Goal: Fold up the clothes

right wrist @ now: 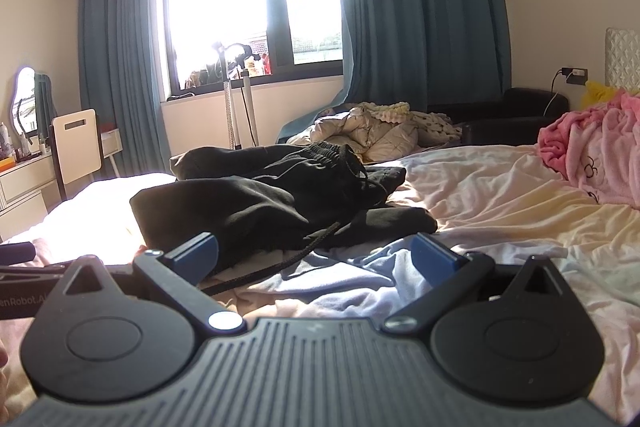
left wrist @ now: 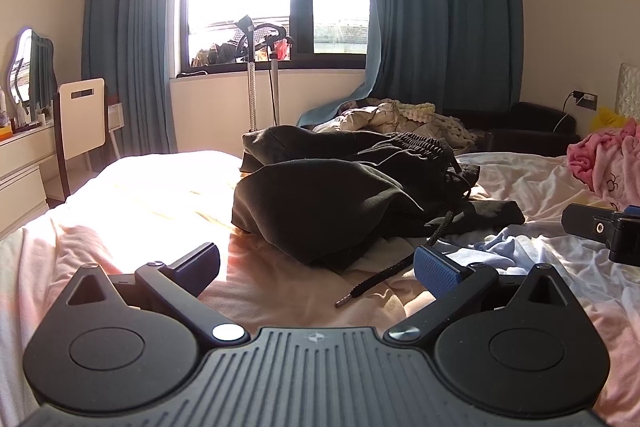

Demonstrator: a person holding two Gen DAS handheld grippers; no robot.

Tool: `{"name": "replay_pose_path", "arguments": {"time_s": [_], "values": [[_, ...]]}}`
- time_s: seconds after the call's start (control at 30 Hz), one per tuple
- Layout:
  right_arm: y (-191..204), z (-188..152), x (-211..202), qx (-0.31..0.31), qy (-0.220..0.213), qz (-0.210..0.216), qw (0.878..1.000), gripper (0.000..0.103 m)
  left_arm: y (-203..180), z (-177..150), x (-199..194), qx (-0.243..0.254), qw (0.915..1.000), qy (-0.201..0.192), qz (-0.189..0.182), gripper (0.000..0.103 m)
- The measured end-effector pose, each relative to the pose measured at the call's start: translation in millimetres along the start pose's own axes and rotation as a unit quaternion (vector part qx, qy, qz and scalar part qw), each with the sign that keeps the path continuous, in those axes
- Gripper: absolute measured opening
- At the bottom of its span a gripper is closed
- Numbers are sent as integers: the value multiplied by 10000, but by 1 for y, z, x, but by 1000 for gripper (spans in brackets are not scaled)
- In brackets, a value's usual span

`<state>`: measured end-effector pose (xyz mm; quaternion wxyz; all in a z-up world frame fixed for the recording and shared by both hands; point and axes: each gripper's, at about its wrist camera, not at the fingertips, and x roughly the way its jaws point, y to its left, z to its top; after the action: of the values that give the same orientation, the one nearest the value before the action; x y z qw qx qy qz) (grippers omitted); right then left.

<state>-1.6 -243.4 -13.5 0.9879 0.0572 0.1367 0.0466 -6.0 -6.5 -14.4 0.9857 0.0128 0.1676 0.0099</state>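
Note:
A crumpled black pair of drawstring trousers [left wrist: 344,195] lies in a heap on the bed [left wrist: 152,195], just ahead of both grippers; it also shows in the right wrist view [right wrist: 256,199]. Its black drawstring [left wrist: 384,277] trails toward me between the left fingers. My left gripper [left wrist: 316,267] is open and empty, low over the sheet. My right gripper [right wrist: 316,255] is open and empty, with the drawstring [right wrist: 276,267] running between its fingers. The right gripper also shows at the right edge of the left wrist view [left wrist: 608,231].
A pink blanket [right wrist: 596,155] lies on the bed at the right. A beige quilt pile [right wrist: 372,131] sits beyond the trousers. A white chair [left wrist: 82,119] and a dresser [left wrist: 20,163] stand at the left. Blue curtains [left wrist: 440,7] frame the window.

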Motion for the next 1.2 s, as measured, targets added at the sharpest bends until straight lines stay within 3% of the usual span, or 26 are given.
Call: {"name": "replay_pose_path", "arguments": {"time_s": [0.27, 0.4, 0.57, 0.67, 0.8, 1.0, 1.2], "values": [[-2, -3, 2, 1, -84, -76, 9999, 103, -7, -2, -6, 150, 9995, -242, -133, 103], [-2, -1, -2, -20, -275, -116, 9996, 103, -10, -3, -8, 226, 9988, -407, 135, 103], [-4, 0, -4, -94, -401, -213, 9989, 103, -11, -2, -7, 253, 9987, -402, 193, 103], [-7, 0, -5, -100, -429, -316, 9985, 103, -12, 1, -4, 179, 9990, -406, 36, 103], [-14, 1, -6, -38, -418, -465, 9980, 103, -17, 10, 0, -120, 9974, -688, -151, 103], [-36, -3, 5, 296, -229, -813, 9960, 103, -62, 36, 50, 879, 9932, -765, -71, 103], [-68, -11, 21, 954, -6, -1209, 9881, 103, -108, 73, 143, 1375, 9887, -300, -509, 103]]}}
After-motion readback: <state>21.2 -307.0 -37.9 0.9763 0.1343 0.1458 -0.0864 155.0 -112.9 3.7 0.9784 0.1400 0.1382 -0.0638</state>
